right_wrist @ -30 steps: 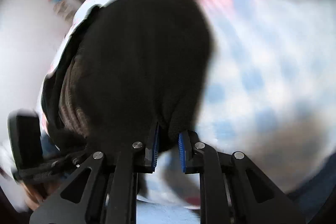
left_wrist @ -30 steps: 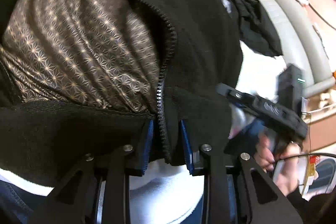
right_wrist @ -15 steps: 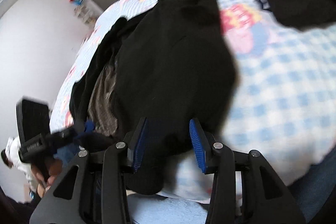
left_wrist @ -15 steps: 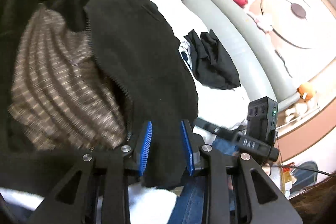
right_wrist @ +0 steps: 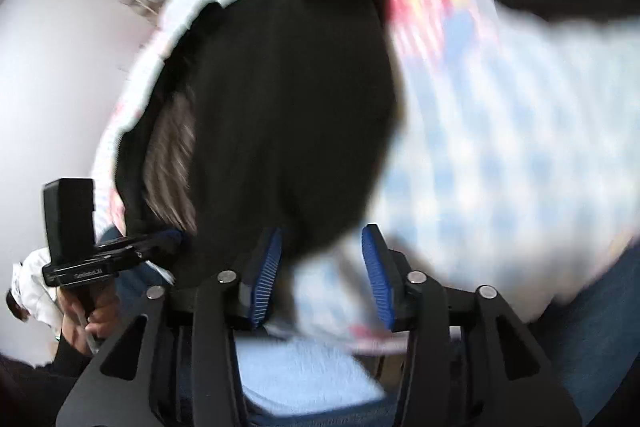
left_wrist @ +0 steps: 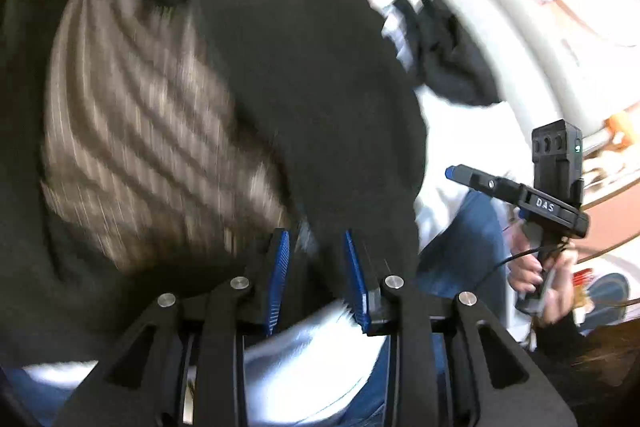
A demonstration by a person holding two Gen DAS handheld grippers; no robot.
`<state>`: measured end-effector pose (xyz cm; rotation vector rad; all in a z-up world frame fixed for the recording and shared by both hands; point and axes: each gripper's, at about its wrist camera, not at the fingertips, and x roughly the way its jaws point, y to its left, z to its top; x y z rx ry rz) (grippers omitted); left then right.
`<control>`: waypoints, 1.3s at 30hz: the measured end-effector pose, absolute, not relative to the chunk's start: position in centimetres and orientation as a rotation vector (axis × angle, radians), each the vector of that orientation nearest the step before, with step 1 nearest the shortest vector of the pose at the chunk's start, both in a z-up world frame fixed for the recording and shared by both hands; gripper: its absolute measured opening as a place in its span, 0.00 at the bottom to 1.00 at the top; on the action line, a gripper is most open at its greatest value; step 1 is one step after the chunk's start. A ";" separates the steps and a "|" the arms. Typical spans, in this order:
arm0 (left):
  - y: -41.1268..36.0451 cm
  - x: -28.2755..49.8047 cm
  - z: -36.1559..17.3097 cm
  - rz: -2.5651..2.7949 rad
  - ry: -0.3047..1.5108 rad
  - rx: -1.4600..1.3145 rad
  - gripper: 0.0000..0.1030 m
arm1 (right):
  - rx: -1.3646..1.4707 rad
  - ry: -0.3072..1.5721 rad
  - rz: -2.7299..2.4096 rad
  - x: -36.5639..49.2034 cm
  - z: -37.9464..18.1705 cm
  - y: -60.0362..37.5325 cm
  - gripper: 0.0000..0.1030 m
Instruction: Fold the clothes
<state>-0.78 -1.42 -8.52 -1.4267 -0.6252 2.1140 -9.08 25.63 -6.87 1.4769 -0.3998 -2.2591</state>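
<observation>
Left gripper (left_wrist: 316,277): we are holding it low at the near hem of the jacket, and its blue pads (left_wrist: 279,279) are standing spread, with black cloth lying in the gap but not pinched.
Jacket (left_wrist: 304,75): we are seeing it spread out black on the bed, its front lying open so that the brown patterned lining (left_wrist: 136,147) is showing to the left of the front flap; motion is blurring the pattern.
Dark clothes (left_wrist: 448,55): they are lying in a crumpled heap to the right of the jacket, apart from it, near the grey bed rail (left_wrist: 480,11).
Right gripper from the left wrist view (left_wrist: 454,173): we are carrying it to the right of the jacket, off the cloth, over our jeans (left_wrist: 476,227); from this angle we cannot tell how its fingers are standing.
Right gripper from its own camera (right_wrist: 322,273): its fingers are standing wide apart, gripping nothing, with the jacket's near edge reaching just between them on the left side.
Bedsheet (right_wrist: 500,147): it is lying pale with blue checks to the right of the jacket, blurred.
Left hand (right_wrist: 94,315): we are seeing it at the far left, wrapped around the other tool's handle.
</observation>
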 end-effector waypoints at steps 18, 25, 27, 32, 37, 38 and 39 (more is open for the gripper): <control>-15.9 -27.7 -8.2 2.418 -0.618 -1.483 0.34 | 1.513 -0.228 -2.282 -52.9 -4.5 13.4 0.63; -15.8 -31.0 -9.8 2.341 -0.658 -1.456 0.34 | 1.709 0.073 -2.151 -56.8 -11.4 9.4 0.31; -15.8 -31.7 -9.3 2.340 -0.665 -1.411 0.34 | 1.635 0.032 -2.175 -56.1 -9.2 11.4 0.13; -14.1 -34.1 -8.8 2.306 -0.780 -1.322 0.34 | 1.418 -0.158 -2.239 -53.0 -2.7 19.7 0.11; -10.0 -37.1 -10.7 2.273 -0.793 -1.408 0.42 | 1.567 0.022 -2.440 -51.3 -3.3 26.8 0.13; -9.2 -37.5 -11.0 2.261 -0.784 -1.429 0.43 | 1.628 0.120 -2.474 -50.9 -4.4 27.7 0.13; -8.4 -38.0 -11.4 2.224 -0.795 -1.449 0.44 | 1.682 0.198 -2.466 -50.3 -5.5 28.3 0.13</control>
